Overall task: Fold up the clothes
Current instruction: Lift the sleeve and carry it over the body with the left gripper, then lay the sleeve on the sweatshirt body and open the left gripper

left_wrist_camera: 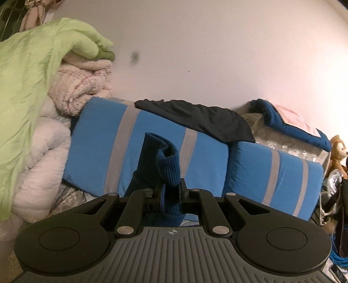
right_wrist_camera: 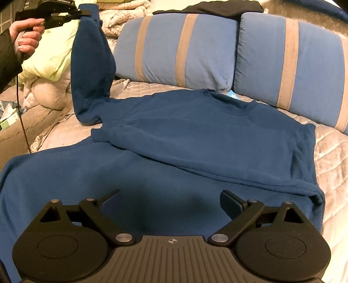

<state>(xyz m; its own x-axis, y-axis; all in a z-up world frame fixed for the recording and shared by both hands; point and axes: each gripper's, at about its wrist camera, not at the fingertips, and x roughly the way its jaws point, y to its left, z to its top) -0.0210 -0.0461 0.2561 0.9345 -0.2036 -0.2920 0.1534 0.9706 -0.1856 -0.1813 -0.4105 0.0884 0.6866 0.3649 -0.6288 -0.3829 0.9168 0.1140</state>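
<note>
A blue sweatshirt (right_wrist_camera: 195, 139) lies spread on the quilted bed, with its right sleeve folded across the chest. Its left sleeve (right_wrist_camera: 91, 65) is lifted high at the upper left of the right wrist view. My left gripper (right_wrist_camera: 83, 12) is shut on that sleeve's ribbed cuff (left_wrist_camera: 168, 165); in the left wrist view the left gripper (left_wrist_camera: 171, 196) pinches the cuff between its pads. My right gripper (right_wrist_camera: 171, 200) hovers open over the sweatshirt's lower body, nothing between its fingers.
Two blue pillows with grey stripes (right_wrist_camera: 180, 45) lean at the head of the bed, a dark garment (left_wrist_camera: 195, 117) draped on top. A pile of green and white bedding (left_wrist_camera: 32, 98) sits at the left. A teddy bear (left_wrist_camera: 338, 152) is at the far right. A hand (right_wrist_camera: 26, 37) holds the left gripper.
</note>
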